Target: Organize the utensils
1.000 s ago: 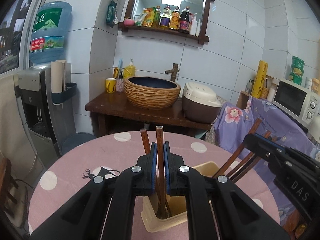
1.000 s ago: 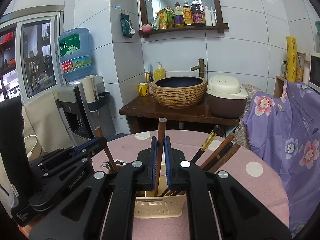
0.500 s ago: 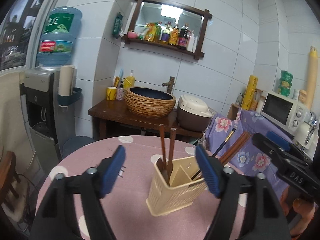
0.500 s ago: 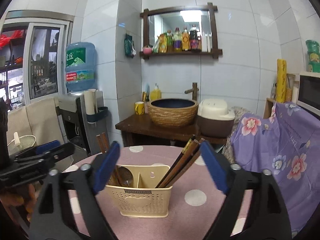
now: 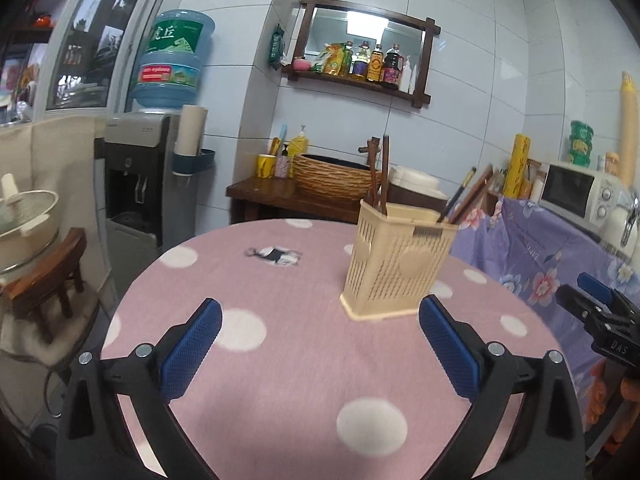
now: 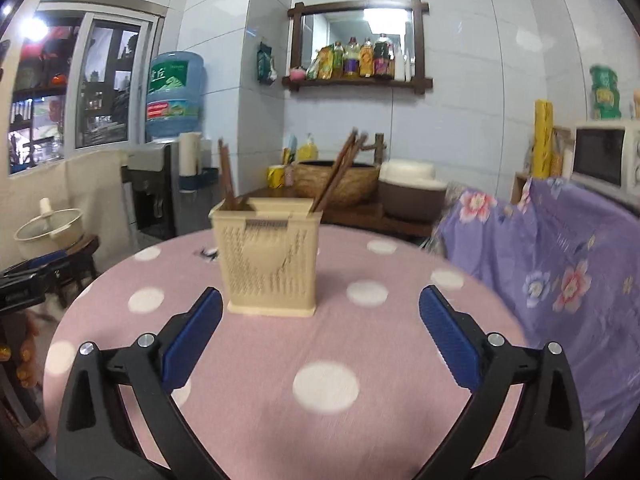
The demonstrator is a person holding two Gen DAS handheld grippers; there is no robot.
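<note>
1. A white-tiled kitchen corner lies ahead of me, with a round table (image 5: 288, 360) under a pink cloth with white dots; behind it are a water dispenser (image 5: 136, 184), a wooden shelf of bottles (image 5: 360, 68) and a woven basin (image 5: 332, 178) on a dark counter
2. The cream utensil holder (image 5: 394, 266) stands upright on the table, toward its far right in my left view and near the middle in my right view (image 6: 266, 256)
3. Two brown chopsticks (image 5: 380, 176) stand nearly upright in its left compartment; several darker ones (image 5: 466, 194) lean out to the right from the other compartment
4. My left gripper (image 5: 320, 344) has its jaws opening and wide apart, blue pads bare, with only tablecloth between them; the holder sits beyond the right pad, untouched
5. My right gripper (image 6: 320, 336) has its jaws opening too, spread wide and empty, the holder just past the left pad's tip and clear of it
6. At the right edge of my left view, the right gripper's black body shows beside the floral purple cloth (image 5: 560, 256)
</note>
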